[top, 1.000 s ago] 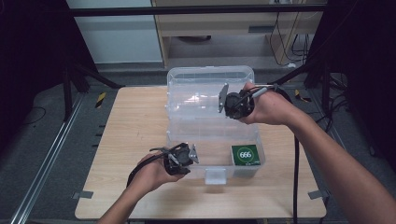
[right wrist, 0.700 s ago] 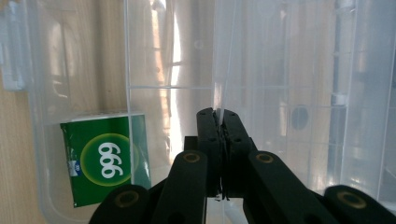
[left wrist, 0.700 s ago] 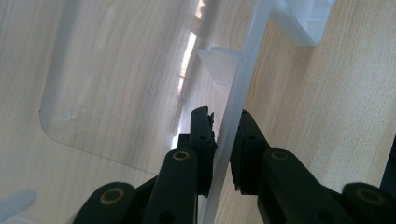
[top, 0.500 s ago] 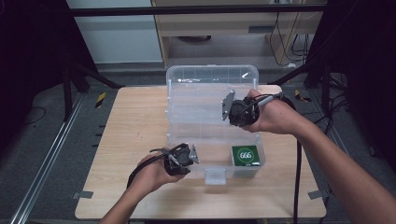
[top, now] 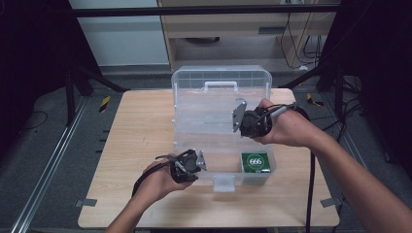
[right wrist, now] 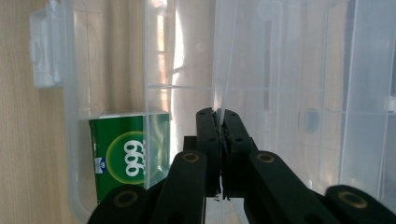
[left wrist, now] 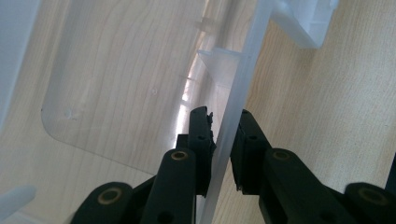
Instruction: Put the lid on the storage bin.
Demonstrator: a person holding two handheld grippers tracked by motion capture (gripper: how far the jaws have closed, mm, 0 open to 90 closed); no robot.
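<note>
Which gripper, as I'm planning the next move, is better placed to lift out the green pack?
Probably right. The right gripper sits close beside the green pack, though it is shut on a thin clear panel and must let go. The left gripper straddles the front wall, farther off.

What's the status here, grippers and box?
Left gripper straddles the clear box's front wall. Right gripper pinches a thin clear panel inside. Green 666 pack sits in front-right compartment. Nothing obstructing.
</note>
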